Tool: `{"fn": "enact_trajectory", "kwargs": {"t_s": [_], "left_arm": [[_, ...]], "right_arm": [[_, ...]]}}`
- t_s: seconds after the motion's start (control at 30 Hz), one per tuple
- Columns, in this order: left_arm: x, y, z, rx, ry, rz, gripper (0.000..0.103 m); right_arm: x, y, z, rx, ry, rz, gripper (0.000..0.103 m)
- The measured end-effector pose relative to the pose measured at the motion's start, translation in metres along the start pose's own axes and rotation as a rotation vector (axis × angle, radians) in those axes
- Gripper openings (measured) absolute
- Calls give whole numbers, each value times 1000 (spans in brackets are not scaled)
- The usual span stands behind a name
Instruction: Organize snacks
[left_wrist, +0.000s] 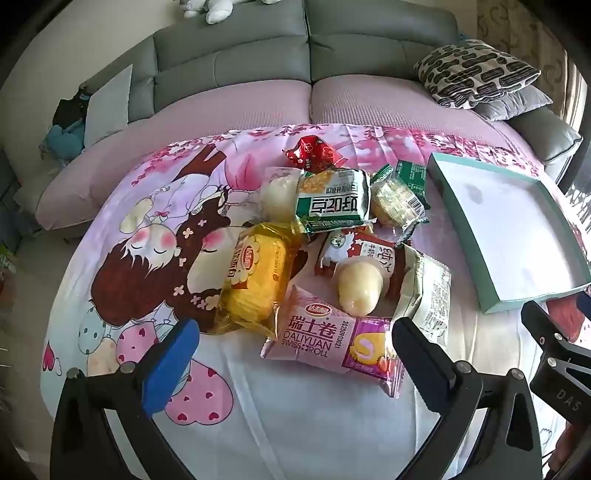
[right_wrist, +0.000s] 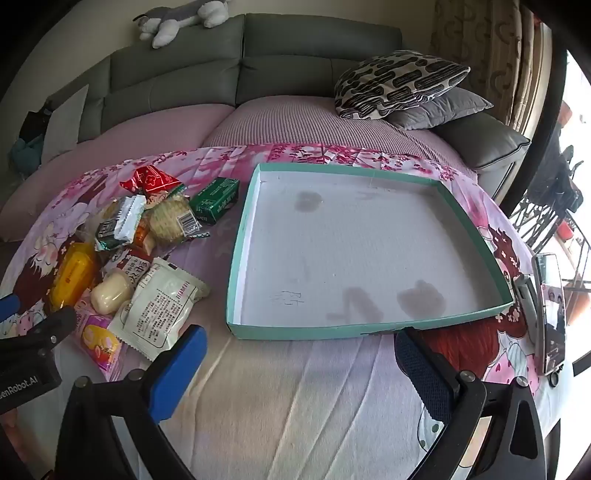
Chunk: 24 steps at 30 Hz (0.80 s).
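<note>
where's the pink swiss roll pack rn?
Pink Swiss roll pack lies at the near edge of the snack pile, between the open left gripper's fingers in its view, just in front of the yellow cake pack.

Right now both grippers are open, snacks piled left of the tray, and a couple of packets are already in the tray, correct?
Not quite: the tray holds no packets, as the right wrist view shows. The rest stands: snacks piled to its left, left gripper and right gripper open.
</note>
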<state>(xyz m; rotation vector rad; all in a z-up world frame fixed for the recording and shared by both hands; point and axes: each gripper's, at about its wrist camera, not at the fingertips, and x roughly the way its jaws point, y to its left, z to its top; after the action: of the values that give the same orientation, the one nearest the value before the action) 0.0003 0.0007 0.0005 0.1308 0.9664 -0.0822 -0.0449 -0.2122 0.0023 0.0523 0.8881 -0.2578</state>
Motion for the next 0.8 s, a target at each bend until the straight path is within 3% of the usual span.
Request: {"fn": "enact_trajectory", "kwargs": {"t_s": [0.8], "left_arm": [[-5, -2, 2, 13, -20, 42, 103]], "right_arm": [[-2, -2, 1, 8, 0, 7, 103]]}}
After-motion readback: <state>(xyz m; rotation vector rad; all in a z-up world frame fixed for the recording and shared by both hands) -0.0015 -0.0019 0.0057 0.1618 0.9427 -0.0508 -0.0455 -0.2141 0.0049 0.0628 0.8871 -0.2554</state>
